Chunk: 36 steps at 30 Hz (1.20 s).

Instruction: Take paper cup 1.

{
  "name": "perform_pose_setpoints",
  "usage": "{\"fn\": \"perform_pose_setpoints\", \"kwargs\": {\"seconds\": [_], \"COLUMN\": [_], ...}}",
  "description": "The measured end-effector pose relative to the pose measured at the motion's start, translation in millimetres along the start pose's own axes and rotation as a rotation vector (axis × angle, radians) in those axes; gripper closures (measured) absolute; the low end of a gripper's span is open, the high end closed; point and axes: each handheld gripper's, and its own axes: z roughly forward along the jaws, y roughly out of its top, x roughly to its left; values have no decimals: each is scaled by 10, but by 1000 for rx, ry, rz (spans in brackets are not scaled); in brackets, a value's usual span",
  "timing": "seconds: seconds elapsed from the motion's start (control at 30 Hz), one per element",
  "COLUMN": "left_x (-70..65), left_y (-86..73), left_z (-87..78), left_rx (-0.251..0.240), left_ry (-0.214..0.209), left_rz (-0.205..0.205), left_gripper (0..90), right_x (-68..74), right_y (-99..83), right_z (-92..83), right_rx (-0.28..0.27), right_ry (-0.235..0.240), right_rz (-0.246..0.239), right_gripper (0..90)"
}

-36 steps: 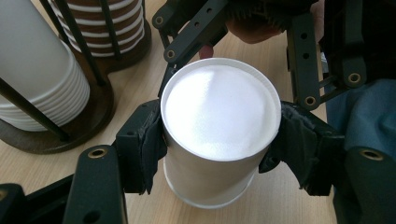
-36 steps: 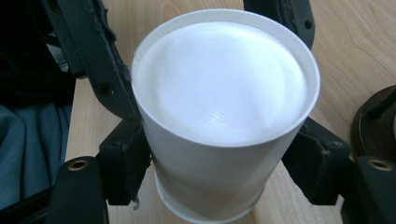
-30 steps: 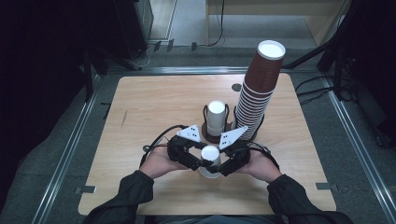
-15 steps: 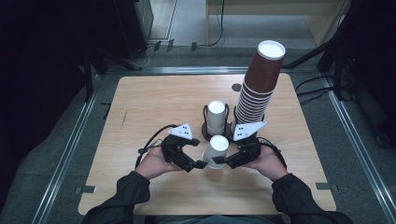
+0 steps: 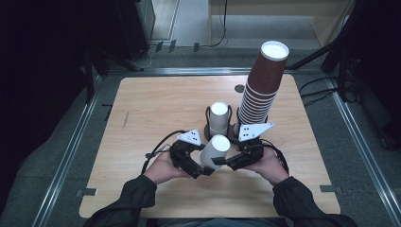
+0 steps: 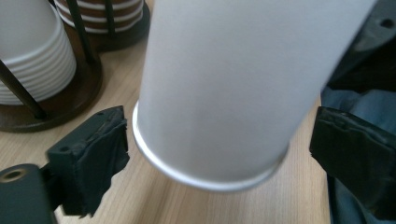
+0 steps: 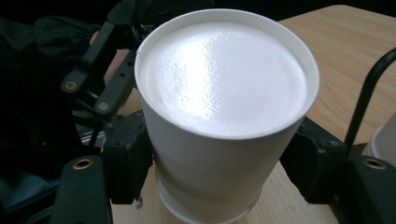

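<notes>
The white cup [image 5: 215,150] is held upside down above the table's [image 5: 142,109] near edge, axis tilted, base up. It is clamped by the right gripper [image 7: 219,172]; the left gripper's [image 6: 219,154] jaws, just opened, are seen apart from its rim. Behind stand a white stack [image 5: 219,118] and a brown stack [image 5: 262,85].

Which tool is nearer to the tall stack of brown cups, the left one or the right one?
The right. The right tool sits just in front of the brown cup stack, closed on the white cup. The left tool is farther, on the cup's other side, its jaws just opened.
</notes>
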Motion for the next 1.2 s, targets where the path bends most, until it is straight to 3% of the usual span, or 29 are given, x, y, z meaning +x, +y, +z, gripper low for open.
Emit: {"fn": "perform_pose_setpoints", "kwargs": {"seconds": [0.17,0.63,0.77,0.87,1.0,1.2], "left_x": [9,16,13,26,52,84], "left_y": [-4,-4,-5,-7,-14,-36], "left_z": [-16,-90,-89,-115,-166,-222], "left_rx": [-16,-34,-19,-5,0,90], "left_ry": [-19,5,26,30,27,79], "left_rz": [8,29,47,58,41,64], "left_gripper": [145,273,283,284,286,285], "right_x": [7,-4,0,0,10,57], "right_y": [7,18,22,34,51,34], "right_z": [13,-7,-9,-10,-51,-95], "right_rx": [-26,-35,-16,-11,4,73], "right_ry": [19,9,-1,-9,-24,-51], "right_rz": [17,29,29,38,35,-5], "right_gripper": [306,305,293,221,198,198]}}
